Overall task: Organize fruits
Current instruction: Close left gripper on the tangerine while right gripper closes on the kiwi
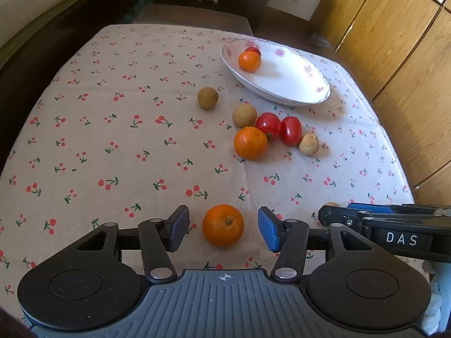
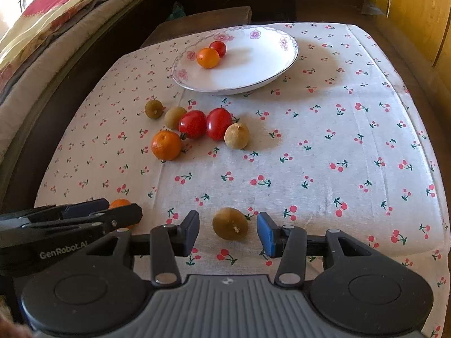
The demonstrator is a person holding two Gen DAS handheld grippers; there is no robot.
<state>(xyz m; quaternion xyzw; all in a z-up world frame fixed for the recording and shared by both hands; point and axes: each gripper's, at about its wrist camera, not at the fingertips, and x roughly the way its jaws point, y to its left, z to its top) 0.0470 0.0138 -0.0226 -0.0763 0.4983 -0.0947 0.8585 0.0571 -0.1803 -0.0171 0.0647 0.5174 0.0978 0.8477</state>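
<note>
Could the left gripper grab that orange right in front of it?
Probably yes. The left gripper is open, the orange sits on the tablecloth between its fingers, and nothing lies between them.

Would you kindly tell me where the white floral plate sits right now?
In both wrist views the white floral plate sits at the table's far end, beyond the loose fruit cluster, holding one orange tangerine and one red tomato.
</note>
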